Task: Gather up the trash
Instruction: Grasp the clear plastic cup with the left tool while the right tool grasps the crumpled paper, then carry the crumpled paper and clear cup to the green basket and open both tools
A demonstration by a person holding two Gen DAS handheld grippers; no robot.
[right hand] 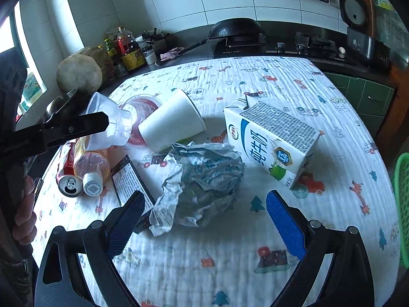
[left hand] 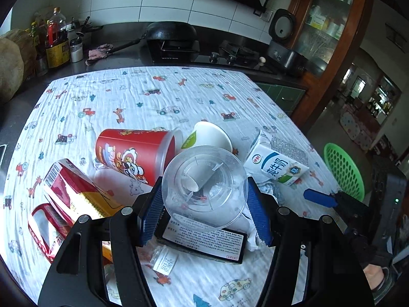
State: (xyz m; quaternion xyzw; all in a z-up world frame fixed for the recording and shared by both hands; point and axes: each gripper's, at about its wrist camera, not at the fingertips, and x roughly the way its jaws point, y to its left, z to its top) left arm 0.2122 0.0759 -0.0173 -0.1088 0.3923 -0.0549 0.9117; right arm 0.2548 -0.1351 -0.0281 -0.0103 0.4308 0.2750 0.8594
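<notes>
White-tiled walls [right hand: 230, 2] rise behind a dark kitchen counter [left hand: 122, 56]. Right of the counter stands a glass-fronted wooden cabinet [left hand: 324, 25]; daylight enters a window [right hand: 7, 38] at its left end.

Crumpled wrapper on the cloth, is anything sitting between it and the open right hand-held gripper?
Nothing visible blocks it. The crumpled wrapper lies just ahead of the right hand-held gripper, whose jaws stand wide open. A black card sits close by the left fingertip, and the milk carton lies off to the right, apart from the wrapper.
</notes>
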